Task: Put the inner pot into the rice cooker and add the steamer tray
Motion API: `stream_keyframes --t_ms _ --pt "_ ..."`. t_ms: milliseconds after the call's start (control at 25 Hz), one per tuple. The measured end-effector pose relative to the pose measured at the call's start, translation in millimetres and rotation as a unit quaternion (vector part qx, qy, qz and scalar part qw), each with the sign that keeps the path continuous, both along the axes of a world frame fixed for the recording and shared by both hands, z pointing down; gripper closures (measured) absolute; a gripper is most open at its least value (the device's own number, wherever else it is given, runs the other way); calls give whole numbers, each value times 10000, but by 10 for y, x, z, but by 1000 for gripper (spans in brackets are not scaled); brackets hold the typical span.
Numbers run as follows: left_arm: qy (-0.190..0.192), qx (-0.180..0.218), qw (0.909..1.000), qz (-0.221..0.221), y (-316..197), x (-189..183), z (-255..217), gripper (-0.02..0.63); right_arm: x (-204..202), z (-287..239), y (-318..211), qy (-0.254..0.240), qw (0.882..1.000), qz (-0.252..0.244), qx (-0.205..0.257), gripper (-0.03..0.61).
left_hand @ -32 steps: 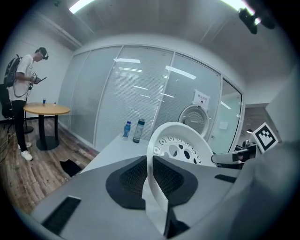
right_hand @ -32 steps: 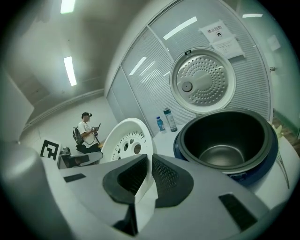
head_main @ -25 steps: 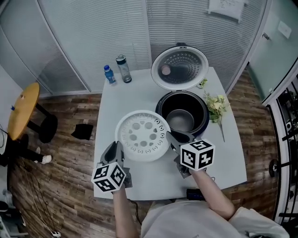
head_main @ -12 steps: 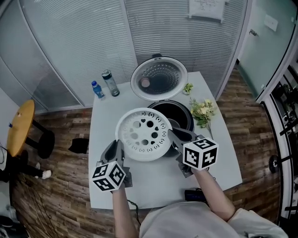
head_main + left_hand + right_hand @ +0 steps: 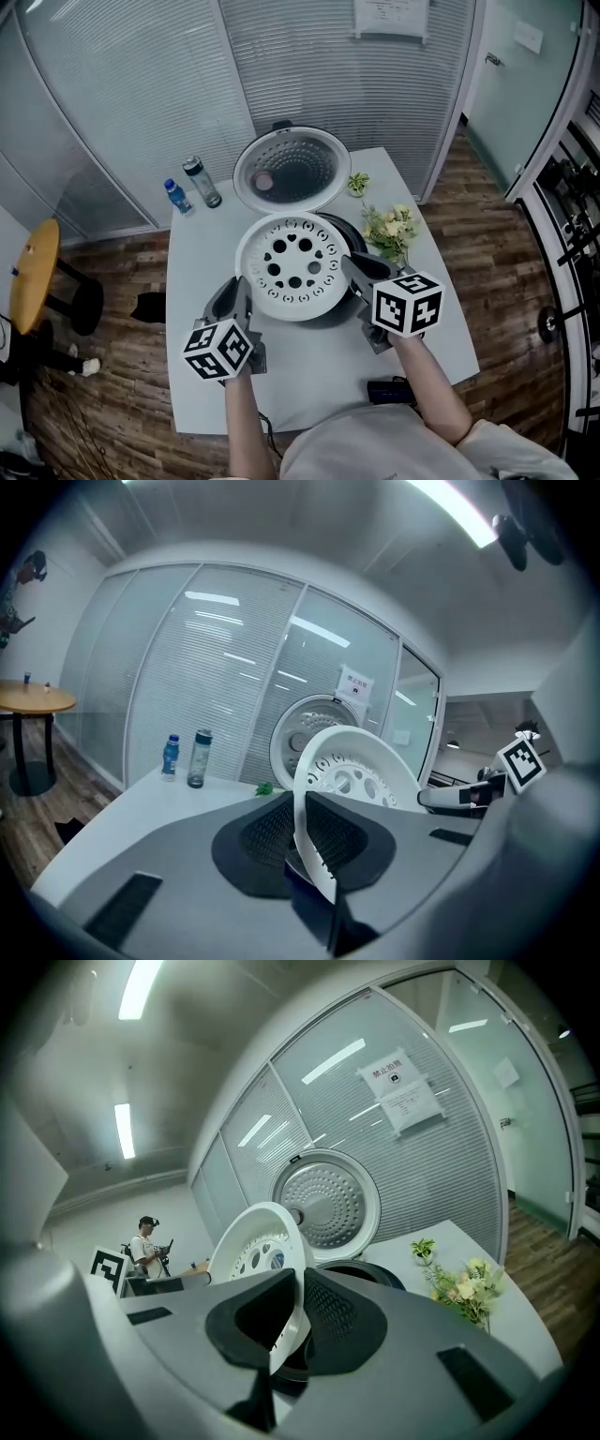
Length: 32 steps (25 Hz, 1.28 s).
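Steamer tray [image 5: 295, 267] is pinched at two opposite edges, one gripper on each. In the left gripper view the jaws of the left gripper [image 5: 305, 832] stand nearly together, with only the tray's thin white rim between the pads. The right gripper [image 5: 292, 1321] shows the same: a narrow gap, filled by the rim on the other side. In neither view do we see any slack between pad and rim.

From the head view, the left gripper [image 5: 230, 298] has the tray's near-left edge and the right gripper [image 5: 361, 269] the right edge. The perforated face is turned up toward the camera. The tray sits over the black rice cooker [image 5: 352, 242], covering most of its mouth. In the right gripper view the cooker's dark rim [image 5: 366, 1274] lies below the tray, apart from it, so we judge the tray to be carried in the air and not yet seated.

The cooker's lid [image 5: 292, 172] stands open behind. The tray hides the well, so we cannot confirm the inner pot from these views.

Also on the desk [image 5: 206, 253]: two bottles [image 5: 202, 182] at the far left, and a bunch of flowers [image 5: 389, 230] just right of the cooker.

Status: tray grasped and roughly over the cooker. Left to do, in our judgement: centre it on the mouth, lower it level until the rim seats, then release both sides.
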State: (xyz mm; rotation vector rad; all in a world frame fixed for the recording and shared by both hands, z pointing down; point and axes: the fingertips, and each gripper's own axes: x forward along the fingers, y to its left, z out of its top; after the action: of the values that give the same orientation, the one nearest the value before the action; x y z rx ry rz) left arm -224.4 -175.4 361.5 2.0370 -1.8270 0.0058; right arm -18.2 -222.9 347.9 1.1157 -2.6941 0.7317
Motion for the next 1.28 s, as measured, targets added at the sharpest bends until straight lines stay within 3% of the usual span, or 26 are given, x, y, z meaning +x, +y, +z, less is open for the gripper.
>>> stream_keyframes --t_ms 1280 --pt "174 -452 9985 244 -443 -36 567 570 -22 600 -377 88 9985 180 -516 534"
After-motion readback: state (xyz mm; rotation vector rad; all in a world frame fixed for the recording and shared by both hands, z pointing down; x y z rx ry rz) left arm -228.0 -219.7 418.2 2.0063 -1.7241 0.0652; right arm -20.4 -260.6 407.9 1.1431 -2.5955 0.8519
